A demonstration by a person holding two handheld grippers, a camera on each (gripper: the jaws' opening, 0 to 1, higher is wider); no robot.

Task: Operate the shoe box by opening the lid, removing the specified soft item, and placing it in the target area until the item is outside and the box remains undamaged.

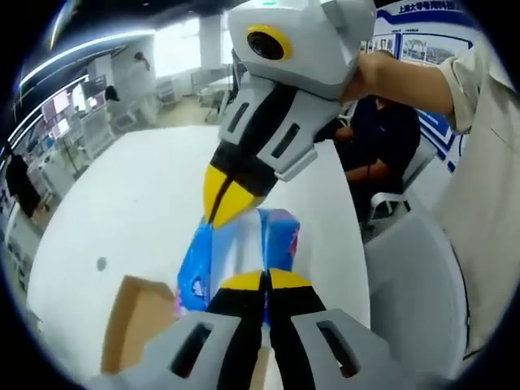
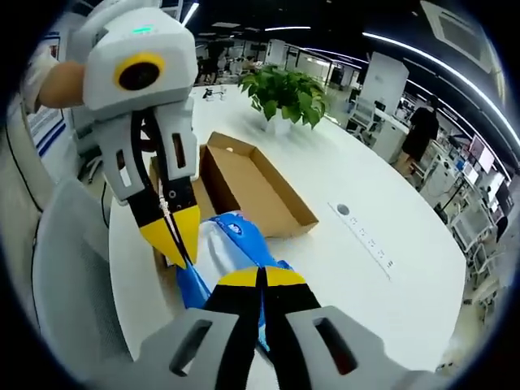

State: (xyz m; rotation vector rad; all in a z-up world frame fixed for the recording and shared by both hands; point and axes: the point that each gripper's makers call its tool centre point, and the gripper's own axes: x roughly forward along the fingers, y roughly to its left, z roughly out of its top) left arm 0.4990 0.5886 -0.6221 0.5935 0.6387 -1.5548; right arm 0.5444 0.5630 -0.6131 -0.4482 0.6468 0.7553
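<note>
Only your right gripper view takes in the open shoe box (image 2: 252, 183) and a potted plant (image 2: 284, 93) behind it on the white tabletop (image 2: 382, 203). Both your left hand-held gripper (image 1: 264, 280) and right hand-held gripper (image 2: 260, 276) pinch the crinkly blue-and-white soft pack (image 2: 236, 244), outside the box.

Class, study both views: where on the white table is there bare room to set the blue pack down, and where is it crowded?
Free: the table between the open shoe box and the socket strip. Crowded: near the blue pack, where both grippers, left and right, meet.
</note>
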